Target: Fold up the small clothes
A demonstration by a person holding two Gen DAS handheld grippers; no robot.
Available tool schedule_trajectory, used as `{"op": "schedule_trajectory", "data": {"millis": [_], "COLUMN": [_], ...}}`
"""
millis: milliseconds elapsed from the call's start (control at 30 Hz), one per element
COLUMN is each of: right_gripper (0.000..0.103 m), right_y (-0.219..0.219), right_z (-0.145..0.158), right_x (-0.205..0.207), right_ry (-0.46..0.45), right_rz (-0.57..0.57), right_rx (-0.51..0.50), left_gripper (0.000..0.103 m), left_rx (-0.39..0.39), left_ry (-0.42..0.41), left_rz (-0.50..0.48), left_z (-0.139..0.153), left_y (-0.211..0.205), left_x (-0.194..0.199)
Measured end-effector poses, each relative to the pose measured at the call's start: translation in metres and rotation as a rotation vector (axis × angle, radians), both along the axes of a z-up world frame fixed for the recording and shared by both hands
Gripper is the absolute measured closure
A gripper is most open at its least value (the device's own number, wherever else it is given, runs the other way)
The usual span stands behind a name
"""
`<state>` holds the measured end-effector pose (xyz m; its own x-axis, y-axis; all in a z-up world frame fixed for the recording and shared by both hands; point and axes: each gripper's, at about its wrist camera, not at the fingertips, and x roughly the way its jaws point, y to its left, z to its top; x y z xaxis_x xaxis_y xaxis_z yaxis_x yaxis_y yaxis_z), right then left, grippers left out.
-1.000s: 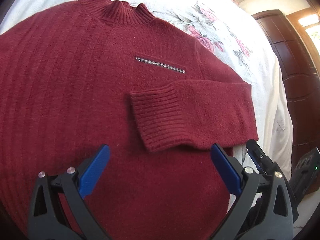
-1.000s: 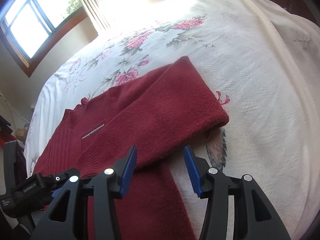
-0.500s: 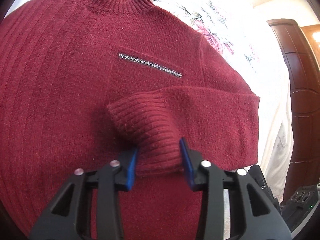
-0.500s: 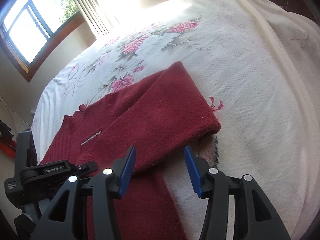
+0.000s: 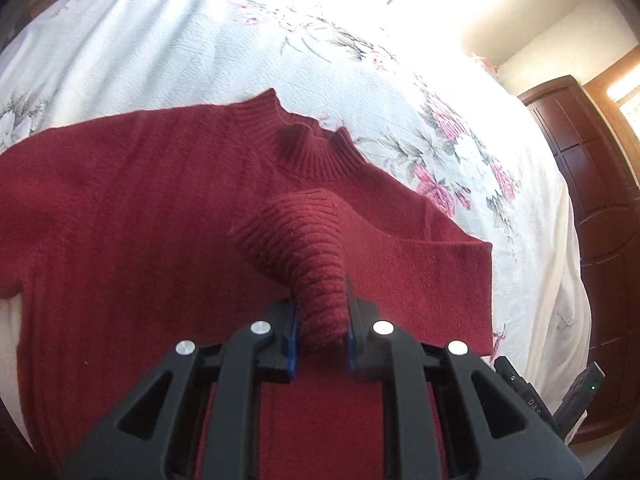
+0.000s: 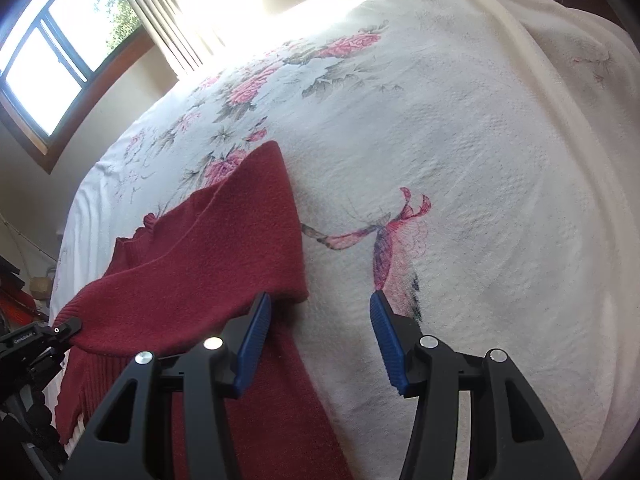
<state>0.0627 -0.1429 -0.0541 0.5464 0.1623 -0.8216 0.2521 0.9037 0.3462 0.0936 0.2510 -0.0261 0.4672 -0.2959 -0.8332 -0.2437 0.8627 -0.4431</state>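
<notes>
my left gripper (image 5: 322,330) has just clamped the ribbed cuff (image 5: 304,248) and lifted it off the maroon sweater (image 5: 132,216); my right gripper (image 6: 320,340) hangs open beside the sleeve fold, so refolding starts.

Our two grippers: black frames, blue pads.
Left gripper (image 5: 321,330) & right gripper (image 6: 320,336): we see silver screws atop angular black arms w/ triangular cut-outs; ribbed blue fingers (image 6: 253,346).
</notes>
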Motion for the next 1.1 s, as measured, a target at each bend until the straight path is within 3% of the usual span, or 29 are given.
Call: {"op": "schedule_trajectory", "data": {"millis": [233,500,567,733,900,967,1100], "right_gripper": [0.051,0.053,0.062,0.070,0.069,0.068,0.068], "right_y": [0.018,0.045,0.049,0.053,0.063,0.070,0.099], "right_z": [-0.014,-0.028,-0.035,-0.041,-0.027,-0.010,0.006], "right_x": [0.009,0.020,0.022,0.024,0.022,0.019,0.017], "right_ry": [0.007,0.023,0.043,0.075,0.082,0.042,0.014], "right_rz": [0.052,0.110,0.110,0.125,0.142,0.158,0.251], "right_rx": [0.089,0.115,0.103,0.031,-0.053,-0.071,-0.059], "left_gripper": [0.088,0.086,0.080,0.064,0.062,0.047,0.043], "left_rx": [0.014,0.039,0.056,0.060,0.087,0.090,0.128], "left_ry": [-0.004,0.050,0.082,0.120,0.030,-0.025,-0.039], "left_rz": [0.055,0.084,0.073,0.090,0.138,0.142,0.050], "left_z": [0.000,-0.031,-0.044,-0.064,-0.028,-0.008,0.002], "left_y": [0.043,0.076,0.078,0.090,0.098,0.093,0.063], "left_x": [-0.009,-0.012,-0.011,-0.017,-0.040,-0.048,-0.042]}}
